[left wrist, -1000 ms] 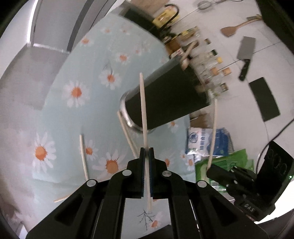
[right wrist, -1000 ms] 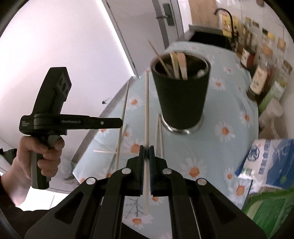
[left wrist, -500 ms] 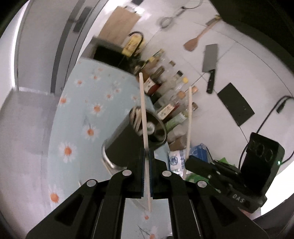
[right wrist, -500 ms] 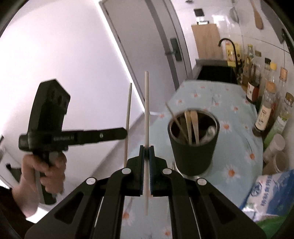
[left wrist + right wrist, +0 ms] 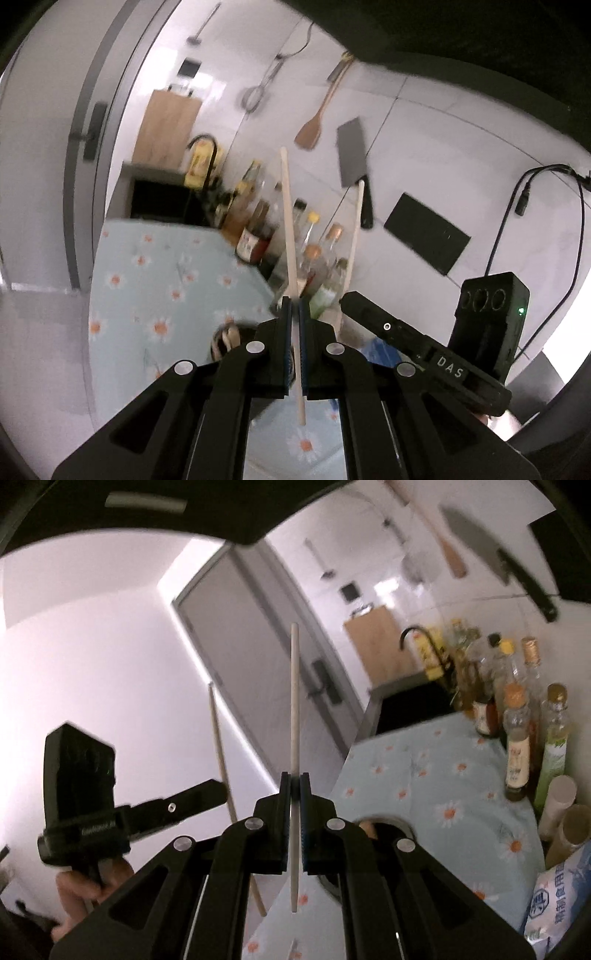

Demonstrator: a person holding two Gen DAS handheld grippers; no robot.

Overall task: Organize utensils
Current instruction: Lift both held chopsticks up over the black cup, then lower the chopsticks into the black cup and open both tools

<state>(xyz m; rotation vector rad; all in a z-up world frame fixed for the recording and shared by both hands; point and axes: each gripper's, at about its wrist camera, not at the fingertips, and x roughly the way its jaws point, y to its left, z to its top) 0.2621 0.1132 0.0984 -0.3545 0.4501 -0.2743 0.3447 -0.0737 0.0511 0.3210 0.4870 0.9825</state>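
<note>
My left gripper [image 5: 294, 306] is shut on a pale wooden chopstick [image 5: 289, 229] that stands upright, high above the table. My right gripper [image 5: 294, 782] is shut on a second chopstick [image 5: 294, 701], also upright. Each gripper shows in the other's view: the right one [image 5: 345, 299] with its chopstick [image 5: 354, 236], the left one [image 5: 218, 792] with its chopstick [image 5: 221, 753]. The dark utensil cup [image 5: 225, 338] sits low on the daisy cloth, mostly hidden behind the fingers; its rim [image 5: 391, 821] shows in the right wrist view with wooden utensils inside.
Bottles [image 5: 517, 746] line the right side of the daisy tablecloth [image 5: 424, 771] by the wall. A sink [image 5: 166, 203], a hanging cleaver [image 5: 352, 157] and a spatula [image 5: 314, 125] are beyond. A blue-white bag [image 5: 557, 897] lies at the near right.
Both grippers have risen and tilted upward with their chopsticks. The cup has dropped from the middle of both views to the bottom, behind the fingers.
</note>
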